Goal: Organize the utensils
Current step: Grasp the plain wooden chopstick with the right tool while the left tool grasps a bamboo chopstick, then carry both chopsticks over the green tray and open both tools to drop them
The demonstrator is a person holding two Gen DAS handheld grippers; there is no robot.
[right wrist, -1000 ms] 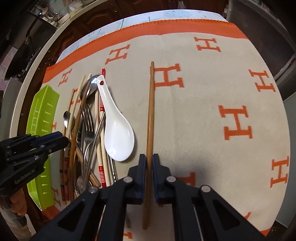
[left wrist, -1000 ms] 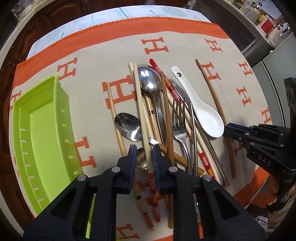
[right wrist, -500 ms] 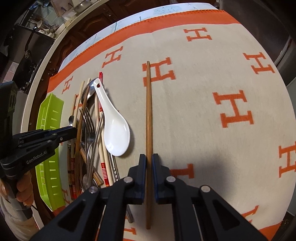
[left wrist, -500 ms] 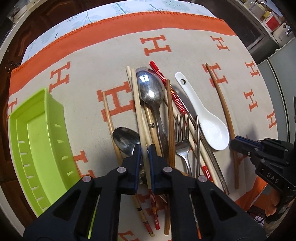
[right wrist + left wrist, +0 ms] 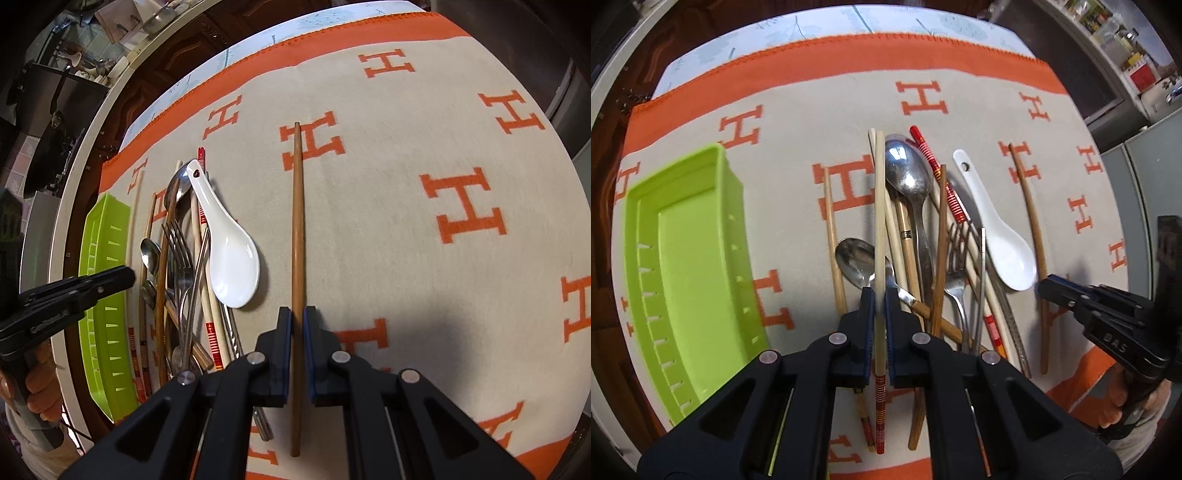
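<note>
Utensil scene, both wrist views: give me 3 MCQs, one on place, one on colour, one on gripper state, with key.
1. Where does the green tray sit relative to the utensil pile in the left wrist view?
A. To its left
B. To its right
C. Under it

2. What colour is the ceramic soup spoon?
A. Green
B. White
C. Red

3. What is the right gripper doing?
A. Wide open above the cloth
B. Shut on the white spoon
C. Shut on the brown chopstick

Key:
1. A, the tray lies at the left edge of the cloth, apart from the pile.
2. B, it is plain white beside the metal fork.
3. C, the brown stick runs between its closed pads; the left gripper likewise clamps a pale chopstick.
</note>
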